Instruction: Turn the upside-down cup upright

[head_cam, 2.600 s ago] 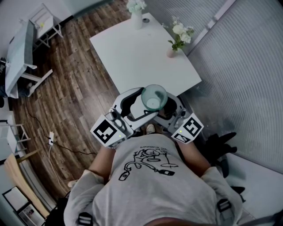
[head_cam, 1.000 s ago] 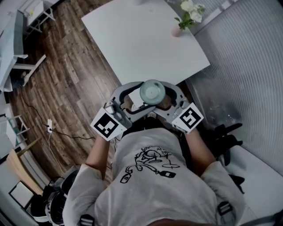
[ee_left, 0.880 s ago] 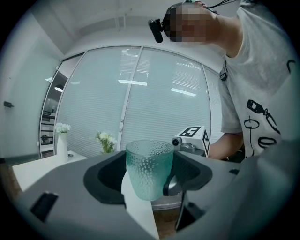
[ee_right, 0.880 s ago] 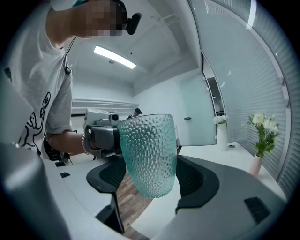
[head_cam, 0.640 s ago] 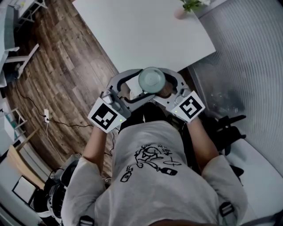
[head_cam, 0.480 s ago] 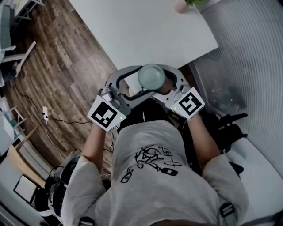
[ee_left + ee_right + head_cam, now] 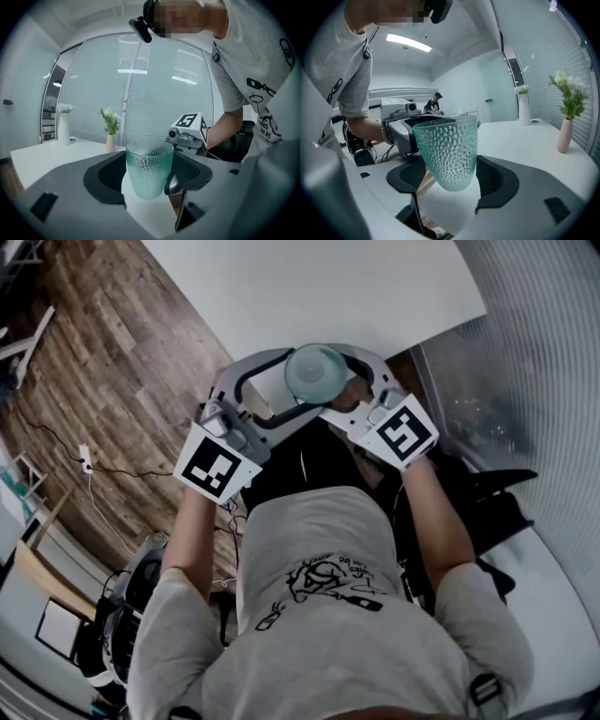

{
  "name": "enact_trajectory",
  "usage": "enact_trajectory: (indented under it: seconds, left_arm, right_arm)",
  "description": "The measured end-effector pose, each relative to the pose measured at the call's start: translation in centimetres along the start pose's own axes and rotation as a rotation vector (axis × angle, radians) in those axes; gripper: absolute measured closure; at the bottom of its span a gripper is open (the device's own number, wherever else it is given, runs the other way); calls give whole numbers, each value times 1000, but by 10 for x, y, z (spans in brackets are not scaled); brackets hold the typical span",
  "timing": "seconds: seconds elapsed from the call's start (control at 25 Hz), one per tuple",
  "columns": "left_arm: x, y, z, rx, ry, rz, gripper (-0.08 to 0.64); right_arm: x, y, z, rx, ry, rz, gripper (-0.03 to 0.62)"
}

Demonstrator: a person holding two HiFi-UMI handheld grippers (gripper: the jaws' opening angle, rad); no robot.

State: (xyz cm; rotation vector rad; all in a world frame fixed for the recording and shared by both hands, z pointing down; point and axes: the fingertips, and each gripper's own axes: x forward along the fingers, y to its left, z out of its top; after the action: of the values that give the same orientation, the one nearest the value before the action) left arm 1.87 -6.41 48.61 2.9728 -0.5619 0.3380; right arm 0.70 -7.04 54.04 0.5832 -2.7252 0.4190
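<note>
The cup (image 7: pixel 317 374) stands upright in mid-air by the table (image 7: pixel 309 287) edge. It is pinched from both sides by the left gripper (image 7: pixel 149 180) and the right gripper (image 7: pixel 450 180). Since earlier the pair has sunk lower, with the hold unchanged.

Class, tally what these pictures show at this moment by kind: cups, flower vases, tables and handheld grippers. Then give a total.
cup: 1
flower vases: 2
table: 1
grippers, the left gripper and the right gripper: 2
Total: 6
</note>
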Motion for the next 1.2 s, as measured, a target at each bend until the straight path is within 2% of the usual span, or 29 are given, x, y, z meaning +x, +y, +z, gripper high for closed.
enact_trajectory:
  seconds: [0.48,0.84,1.2]
  left_arm:
    - [28,16,-82,-13,43,4,247]
    - [32,13,-106,-14,59,-1,247]
    - [33,11,-126,-35,37,9,247]
  right_arm:
    - [34,-31,-76,2,90,17,242]
    - [41,-32,-99,17,150,19,242]
    - [47,-32,-117,3,177,13,242]
